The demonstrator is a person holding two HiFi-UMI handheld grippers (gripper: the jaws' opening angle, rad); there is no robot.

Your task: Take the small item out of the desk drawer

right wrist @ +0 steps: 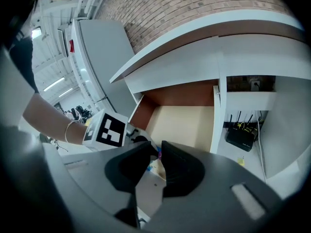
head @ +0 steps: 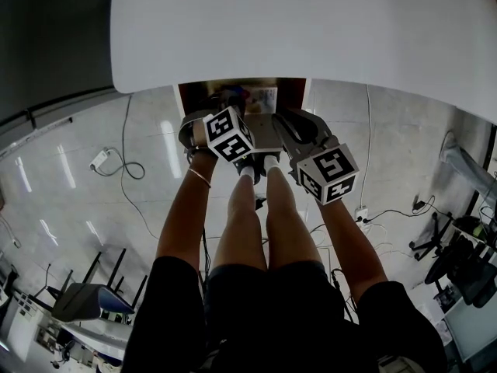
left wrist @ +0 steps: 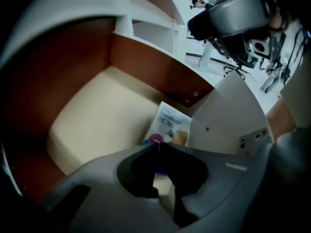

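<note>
The bandage box (left wrist: 170,125) is lying inside the open drawer (left wrist: 97,115), at about 4 o'clock on its pale floor and close to a brown wall. The left gripper (left wrist: 158,147) is pinching the near edge of the box, with the jaws almost together. The right gripper (right wrist: 158,155) is hovering at 3 o'clock from the left one, in front of the drawer below the white tabletop (head: 311,29), and its jaws are standing narrowly apart, holding nothing.
</note>
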